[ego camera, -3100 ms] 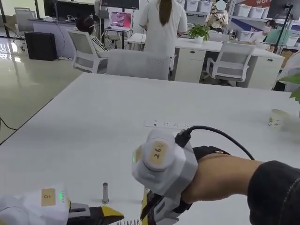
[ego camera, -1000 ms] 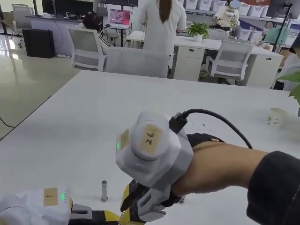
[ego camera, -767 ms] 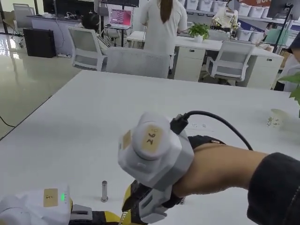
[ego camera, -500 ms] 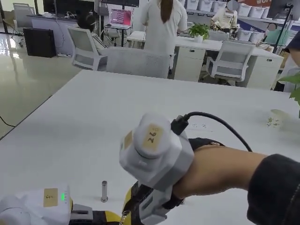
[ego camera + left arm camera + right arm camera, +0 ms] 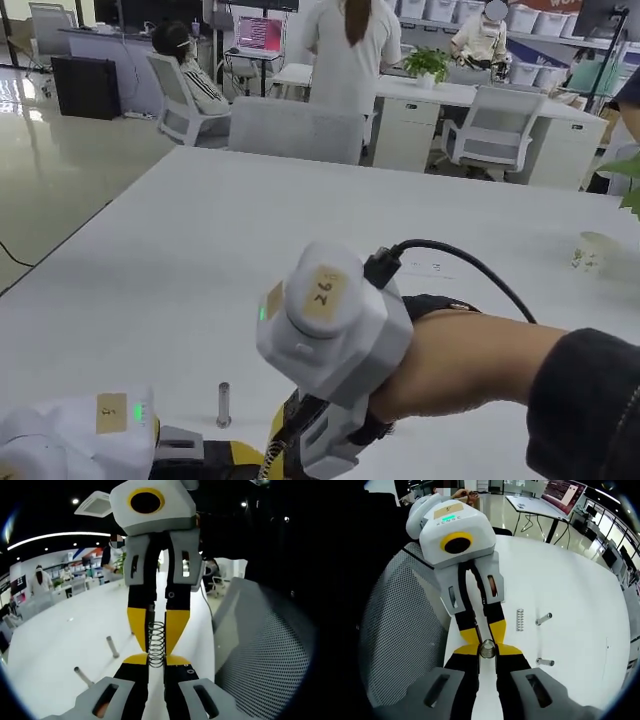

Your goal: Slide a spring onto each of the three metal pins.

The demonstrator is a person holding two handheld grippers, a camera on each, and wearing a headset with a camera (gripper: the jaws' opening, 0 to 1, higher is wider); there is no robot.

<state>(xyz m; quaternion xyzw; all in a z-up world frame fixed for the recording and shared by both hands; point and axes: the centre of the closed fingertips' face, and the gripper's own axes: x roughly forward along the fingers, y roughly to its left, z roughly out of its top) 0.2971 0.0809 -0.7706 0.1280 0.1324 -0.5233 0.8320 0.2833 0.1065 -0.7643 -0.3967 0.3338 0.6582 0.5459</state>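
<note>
Seemingly fitting the first spring [image 5: 156,645], pinched by left gripper [image 5: 155,663] and right gripper [image 5: 487,656] jaws, with two pins [image 5: 543,618] bare on the tabletop [image 5: 570,590].

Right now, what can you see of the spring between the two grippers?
The spring is a thin bare-metal coil, open-wound, held off the white table. Yellow tips of the right gripper flank it and seem to pinch it; its other end reaches the left gripper, grip unclear. In the right gripper view it shows end-on, a ring.

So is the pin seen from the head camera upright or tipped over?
Upright: the metal pin stands on end on the white table.
</note>
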